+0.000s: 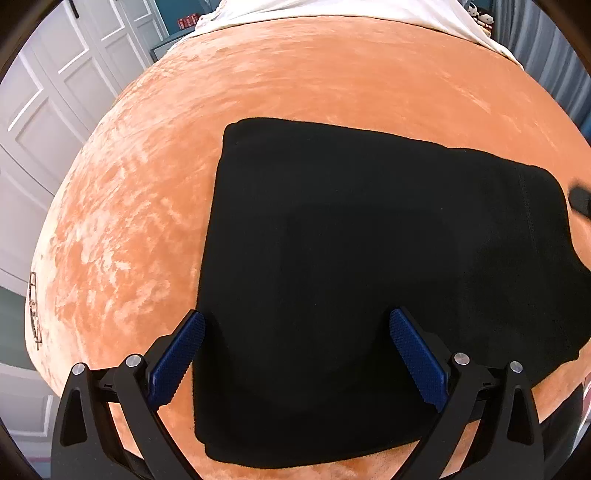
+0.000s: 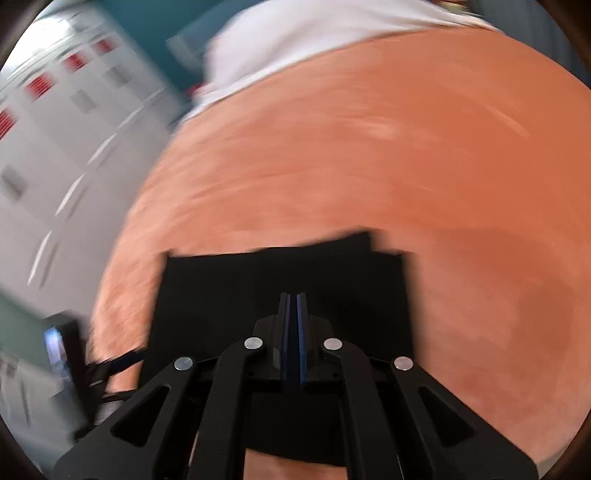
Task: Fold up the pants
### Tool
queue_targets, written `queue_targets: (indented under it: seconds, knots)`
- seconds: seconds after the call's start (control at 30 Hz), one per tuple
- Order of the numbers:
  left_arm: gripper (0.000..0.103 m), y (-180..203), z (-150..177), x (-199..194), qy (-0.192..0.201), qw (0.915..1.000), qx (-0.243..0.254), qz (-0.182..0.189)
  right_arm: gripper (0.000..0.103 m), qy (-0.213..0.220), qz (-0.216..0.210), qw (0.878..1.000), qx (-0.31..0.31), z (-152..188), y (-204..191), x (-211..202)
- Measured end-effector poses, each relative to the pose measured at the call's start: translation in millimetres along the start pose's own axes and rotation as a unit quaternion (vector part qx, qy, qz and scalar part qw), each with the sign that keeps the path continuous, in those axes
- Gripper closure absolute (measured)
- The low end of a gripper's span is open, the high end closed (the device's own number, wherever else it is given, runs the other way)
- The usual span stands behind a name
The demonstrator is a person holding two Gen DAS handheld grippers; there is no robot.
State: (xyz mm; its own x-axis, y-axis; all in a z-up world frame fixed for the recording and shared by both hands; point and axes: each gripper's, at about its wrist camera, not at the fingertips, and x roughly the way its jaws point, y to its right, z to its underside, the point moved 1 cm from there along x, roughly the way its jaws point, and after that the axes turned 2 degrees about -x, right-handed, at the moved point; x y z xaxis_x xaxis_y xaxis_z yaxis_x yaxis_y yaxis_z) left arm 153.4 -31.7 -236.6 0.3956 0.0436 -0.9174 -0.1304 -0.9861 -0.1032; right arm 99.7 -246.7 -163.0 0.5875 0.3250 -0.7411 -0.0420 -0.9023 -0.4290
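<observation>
Black pants [image 1: 369, 258] lie folded flat in a rough rectangle on an orange plush blanket [image 1: 147, 221]. My left gripper [image 1: 295, 321] is open and empty, hovering over the near left part of the pants, its blue pads [image 1: 177, 358] wide apart. In the blurred right wrist view the pants [image 2: 229, 288] show as a dark rectangle under my right gripper [image 2: 293, 295], whose jaws are closed together with nothing visible between them. A dark blur at the right edge of the left wrist view [image 1: 580, 199] may be the right gripper.
The orange blanket [image 2: 406, 147] covers a bed. White bedding [image 1: 332, 11] lies at the far end. White panelled cabinet doors [image 1: 44, 110] stand to the left. Part of the left gripper [image 2: 110, 365] shows at the lower left of the right wrist view.
</observation>
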Motion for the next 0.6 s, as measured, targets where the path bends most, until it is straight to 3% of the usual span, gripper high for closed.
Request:
queue_targets:
  seconds: [0.1,0.2,0.27,0.33,0.37,0.5,0.57,0.6]
  knots:
    - [0.005,0,1,-1,-0.003,1.0,-0.001,0.001,0.1,-0.028,0.003,0.998,-0.053,-16,-23,31]
    - [0.005,-3,0,0,-0.004,0.9999,0.002,0.009,0.103,-0.064,0.065,0.995,-0.038,-25,9,68]
    - [0.005,-2,-1,0,-0.002,1.0,0.006,0.007,0.103,-0.047,0.06,0.997,0.011,-28,32,64]
    - [0.005,-2,0,0,0.0,0.9999,0.008,0.007,0.098,0.006,0.115,0.993,0.035,-28,35,36]
    - [0.005,-3,0,1,-0.001,0.9999,0.006,0.009,0.098,0.022,0.118,0.992,0.029,-29,27,24]
    - [0.005,-4,0,1,0.0,0.9999,0.003,0.014,0.098,-0.022,0.03,0.999,-0.033,-23,-20,27]
    - [0.005,-4,1,0,0.003,0.9999,0.004,0.015,0.098,-0.052,0.02,0.996,-0.064,-18,-39,50]
    - [0.005,-5,1,-1,0.004,0.9999,0.004,0.016,0.098,-0.07,0.043,0.993,-0.081,-16,-42,71]
